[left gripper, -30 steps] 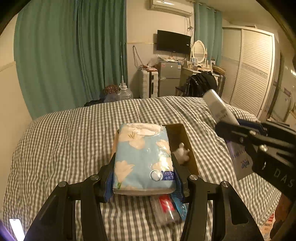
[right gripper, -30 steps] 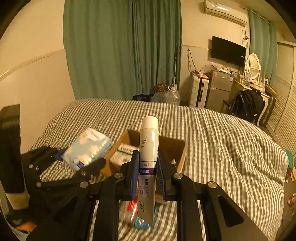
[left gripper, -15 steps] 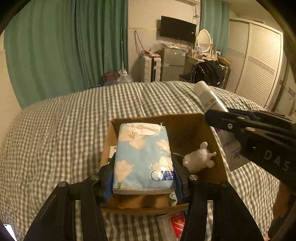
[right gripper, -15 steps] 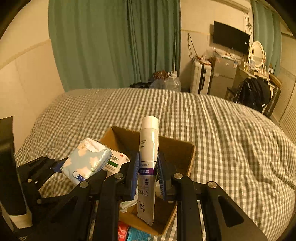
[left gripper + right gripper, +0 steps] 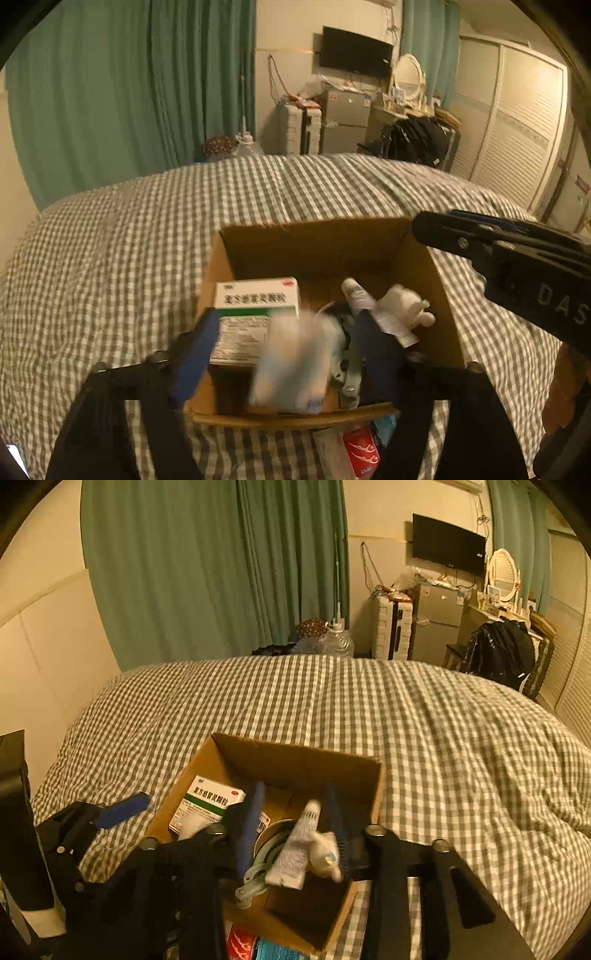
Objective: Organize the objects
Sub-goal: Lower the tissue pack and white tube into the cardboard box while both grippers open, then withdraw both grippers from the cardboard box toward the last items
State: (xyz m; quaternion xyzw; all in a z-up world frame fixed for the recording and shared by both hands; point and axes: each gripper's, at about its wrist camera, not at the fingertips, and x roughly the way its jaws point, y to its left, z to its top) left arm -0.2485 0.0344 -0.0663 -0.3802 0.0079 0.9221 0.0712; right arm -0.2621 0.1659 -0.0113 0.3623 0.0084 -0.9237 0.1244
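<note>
An open cardboard box (image 5: 314, 236) sits on the checked bed. My left gripper (image 5: 286, 354) is open over its near edge. The blue flowered tissue pack (image 5: 291, 362) is a blur between the spread fingers, loose and dropping into the box. My right gripper (image 5: 293, 827) is also open, above the box (image 5: 295, 757). The white tube (image 5: 299, 845) lies free below it, beside a small white toy (image 5: 325, 853). In the left wrist view the tube (image 5: 369, 306) rests against the toy (image 5: 404, 306). A white and green medicine carton (image 5: 258, 295) lies in the box's left half.
A red packet (image 5: 360, 454) and a clear bag poke out from under the box's near side. A metal clip-like item (image 5: 258, 867) lies in the box. The right gripper's body (image 5: 517, 258) hangs over the box's right wall. Checked bedding (image 5: 443, 738) spreads all around.
Both grippers moved forward over the box and opened. The left one let go of the tissue pack; the right one let go of the tube, which now lies in the box.
</note>
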